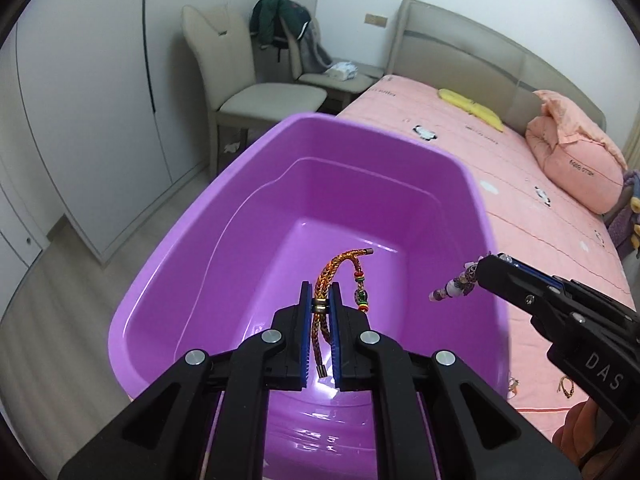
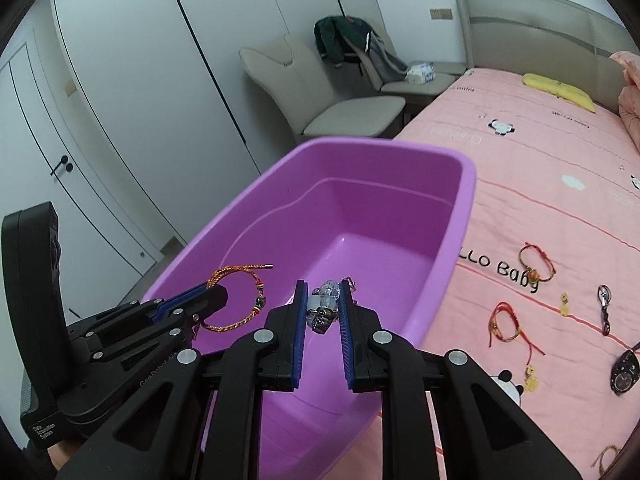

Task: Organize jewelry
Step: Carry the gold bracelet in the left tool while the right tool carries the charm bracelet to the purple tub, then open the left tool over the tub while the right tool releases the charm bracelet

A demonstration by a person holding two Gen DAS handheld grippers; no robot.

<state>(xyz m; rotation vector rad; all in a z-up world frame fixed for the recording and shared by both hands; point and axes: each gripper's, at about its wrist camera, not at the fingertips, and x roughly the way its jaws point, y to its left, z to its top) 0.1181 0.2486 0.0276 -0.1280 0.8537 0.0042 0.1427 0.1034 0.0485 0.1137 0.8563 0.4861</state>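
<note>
A purple plastic tub (image 1: 224, 240) stands at the bed's edge; it also shows in the right wrist view (image 2: 466, 200). My left gripper (image 1: 321, 292) is shut on an orange braided cord bracelet (image 1: 340, 264) and holds it above the tub's inside; the right wrist view shows the left gripper (image 2: 216, 294) and the bracelet (image 2: 236, 272) at the left. My right gripper (image 2: 324, 292) is shut on a beaded bracelet (image 2: 325, 308) with clear and dark beads, held over the tub. In the left wrist view the right gripper (image 1: 486, 264) comes in from the right with the beads (image 1: 456, 286).
On the pink bedsheet (image 2: 540, 184) right of the tub lie several pieces: red cord bracelets (image 2: 536, 264), small gold charms (image 2: 565, 305), a keyring piece (image 2: 604, 308) and a dark watch (image 2: 625, 368). A pink folded quilt (image 1: 576, 152), yellow pillow (image 1: 472, 108) and beige chairs (image 1: 256, 92) stand beyond.
</note>
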